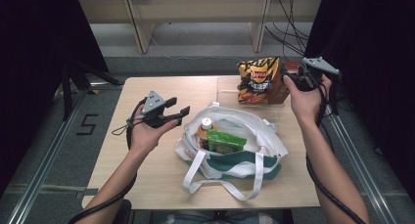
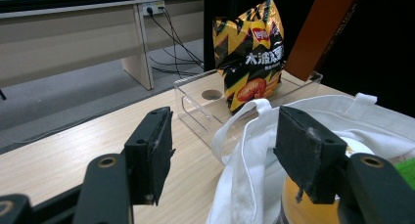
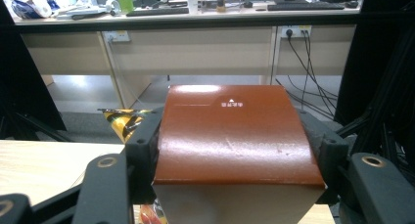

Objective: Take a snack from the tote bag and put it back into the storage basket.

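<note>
Jaws of the right gripper (image 3: 230, 185) stand one on each side of a reddish-brown box (image 3: 235, 136), pads pressed to its sides, so the box is clamped between them. In the high view that right gripper (image 1: 298, 79) sits at the upper right of the frame, at the far right corner of the counter (image 1: 147, 175), and the box (image 1: 280, 89) shows just right of an orange and black chip bag (image 1: 257, 79). The chip bag stands upright inside a clear plastic bin (image 1: 227, 89), touching the box's left side.

Over at centre left of the high view, the left gripper (image 1: 178, 111) hangs above the counter with its jaws spread and nothing between them. Its own view shows the two black pads (image 2: 149, 150) well apart, with bare wood and the rim of a white tote bag (image 2: 244, 155) in the gap.

The tote bag (image 1: 254, 136) lies in the middle of the counter, mouth open, its green-trimmed bottom toward the lower edge of the frame. Inside it are an orange bottle with a white cap (image 1: 205, 126) and a green packet (image 1: 225, 141), side by side. The white straps trail toward the lower edge of the counter.
</note>
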The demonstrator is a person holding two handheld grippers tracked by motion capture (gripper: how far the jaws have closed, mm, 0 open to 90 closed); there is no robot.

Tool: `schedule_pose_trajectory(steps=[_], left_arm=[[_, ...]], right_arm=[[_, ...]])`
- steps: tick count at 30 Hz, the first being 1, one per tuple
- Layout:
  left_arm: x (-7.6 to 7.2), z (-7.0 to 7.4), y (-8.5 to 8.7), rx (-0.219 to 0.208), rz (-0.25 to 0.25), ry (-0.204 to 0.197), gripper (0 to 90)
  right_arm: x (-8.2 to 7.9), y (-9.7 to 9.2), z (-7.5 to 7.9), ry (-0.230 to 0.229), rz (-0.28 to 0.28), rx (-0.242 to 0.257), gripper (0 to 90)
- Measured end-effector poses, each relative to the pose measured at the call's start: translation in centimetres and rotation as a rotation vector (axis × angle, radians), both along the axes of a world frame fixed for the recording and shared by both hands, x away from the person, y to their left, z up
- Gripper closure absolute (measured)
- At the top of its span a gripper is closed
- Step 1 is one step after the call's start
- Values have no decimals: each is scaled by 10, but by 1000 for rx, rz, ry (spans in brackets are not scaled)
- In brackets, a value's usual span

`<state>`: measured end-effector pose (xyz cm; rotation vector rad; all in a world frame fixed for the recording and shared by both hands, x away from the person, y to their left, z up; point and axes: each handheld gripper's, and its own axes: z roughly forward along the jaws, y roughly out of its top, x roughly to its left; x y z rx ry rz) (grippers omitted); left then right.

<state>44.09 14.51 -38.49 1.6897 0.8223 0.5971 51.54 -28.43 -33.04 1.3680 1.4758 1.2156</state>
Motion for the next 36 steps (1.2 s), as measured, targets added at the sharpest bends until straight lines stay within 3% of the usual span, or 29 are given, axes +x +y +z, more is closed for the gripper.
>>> schedule_pose_trajectory(steps=[10, 12, 18, 20, 22, 34, 36], left_arm=[[0, -1, 0, -3, 0, 2, 385], [0, 0, 0, -3, 0, 2, 385], [1, -1, -1, -1, -2, 4, 385], [1, -1, -1, 0, -3, 4, 385], [1, -1, -1, 0, -3, 5, 385], [1, -1, -1, 1, -4, 4, 385], [1, -1, -1, 1, -4, 3, 385]], right_arm=[[3, 2, -2, 12, -9, 12, 388], [4, 1, -3, 5, -2, -13, 388], [6, 3, -4, 12, -6, -4, 388], [7, 2, -5, 14, 3, -22, 388], [6, 4, -5, 29, -10, 1, 388], [9, 3, -10, 33, -15, -13, 388], [9, 4, -11, 52, -18, -5, 388]])
